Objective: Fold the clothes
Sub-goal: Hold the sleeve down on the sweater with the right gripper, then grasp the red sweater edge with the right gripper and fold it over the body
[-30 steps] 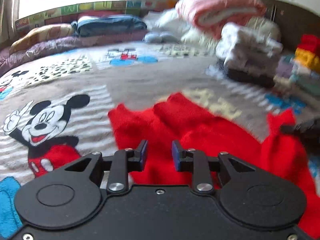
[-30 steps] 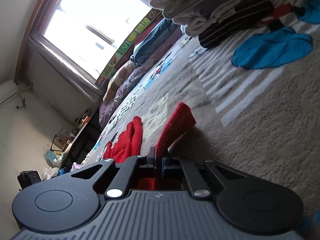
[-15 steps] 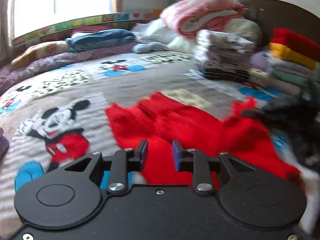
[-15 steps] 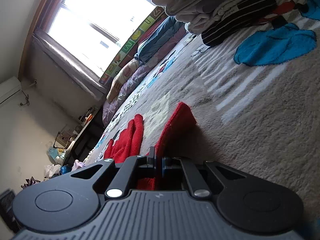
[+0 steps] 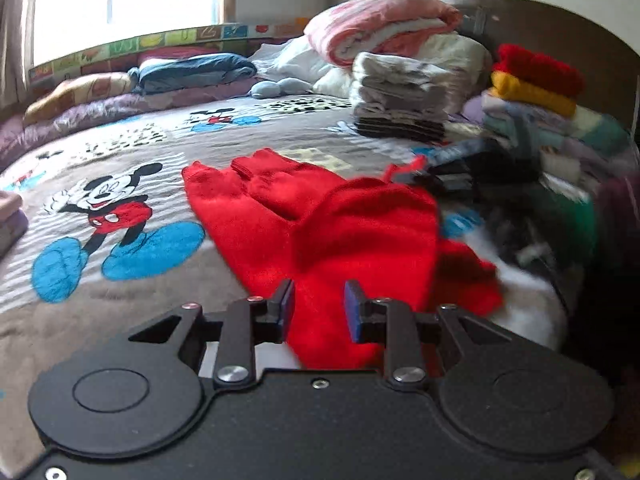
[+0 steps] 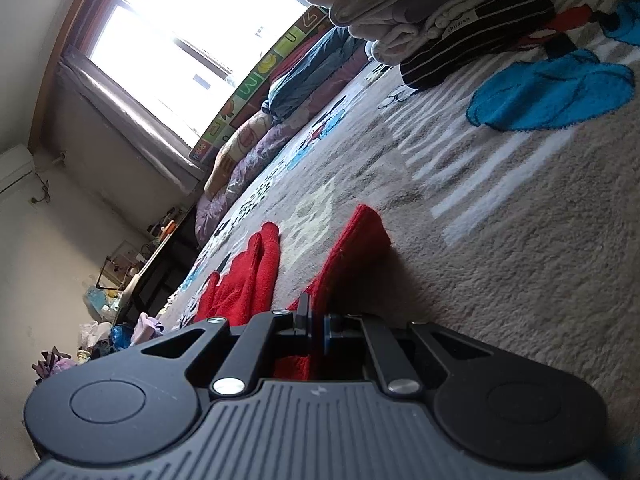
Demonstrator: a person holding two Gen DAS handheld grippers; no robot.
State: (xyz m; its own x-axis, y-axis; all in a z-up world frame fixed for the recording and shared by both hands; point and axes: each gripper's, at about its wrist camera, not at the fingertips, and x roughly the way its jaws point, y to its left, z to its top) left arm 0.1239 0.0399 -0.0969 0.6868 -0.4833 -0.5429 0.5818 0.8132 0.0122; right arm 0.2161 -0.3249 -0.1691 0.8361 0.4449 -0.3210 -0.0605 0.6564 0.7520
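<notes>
Now our right tongs (image 6: 316,326) pinch the red sweater (image 5: 320,216); our left tongs (image 5: 319,306) gape above it, so one-sided pulling could bunch it.

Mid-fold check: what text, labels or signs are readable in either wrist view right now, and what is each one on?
"children": white lettering on a black tag of the striped garment at the bottom of the folded pile.
Large block letters on the colourful panel under the window: tilted and partly cut off, not reliably readable.
The same panel in the left wrist view: too blurred to read.
Red garment: no visible text.
</notes>
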